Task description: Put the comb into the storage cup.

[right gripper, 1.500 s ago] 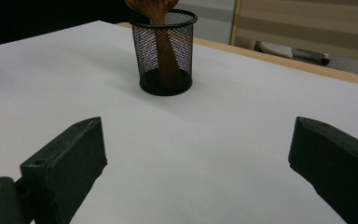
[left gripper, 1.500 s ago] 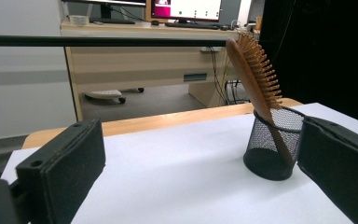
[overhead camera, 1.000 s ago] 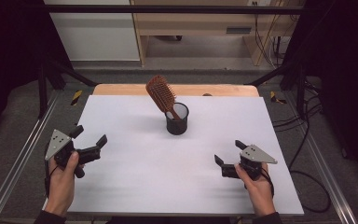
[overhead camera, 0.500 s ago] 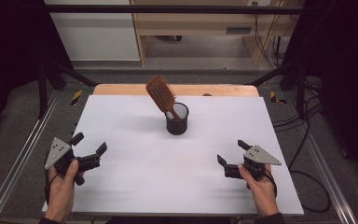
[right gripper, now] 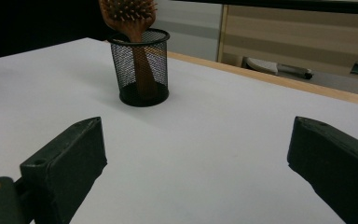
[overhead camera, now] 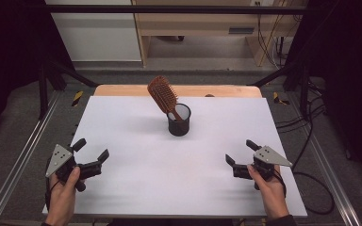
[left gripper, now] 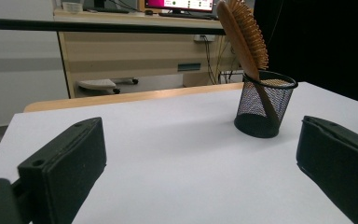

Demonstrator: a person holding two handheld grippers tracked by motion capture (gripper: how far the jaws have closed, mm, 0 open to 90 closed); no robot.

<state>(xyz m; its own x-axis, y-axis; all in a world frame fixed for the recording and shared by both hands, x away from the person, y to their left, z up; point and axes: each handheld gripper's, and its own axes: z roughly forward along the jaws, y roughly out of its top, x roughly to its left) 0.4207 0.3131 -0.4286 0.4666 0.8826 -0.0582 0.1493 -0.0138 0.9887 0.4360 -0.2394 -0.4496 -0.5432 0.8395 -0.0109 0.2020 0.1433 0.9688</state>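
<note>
bench (overhead camera: 122, 188): white top lying on wood, metal rails framing its sides | floor (overhead camera: 23, 113): grey | rear: pale wooden desk (overhead camera: 193, 23) standing, monitor (left gripper: 179, 4) glowing | sides: dark curtains (overhead camera: 9, 47) hanging

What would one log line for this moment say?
left gripper: open, empty | right gripper: open, empty | hairbrush: handle down, leaning in mesh cup | both grippers apart from cup

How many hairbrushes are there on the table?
1. The hairbrush stands handle-down in the black mesh cup near the middle of the table, leaning to the left in the high view.
</note>
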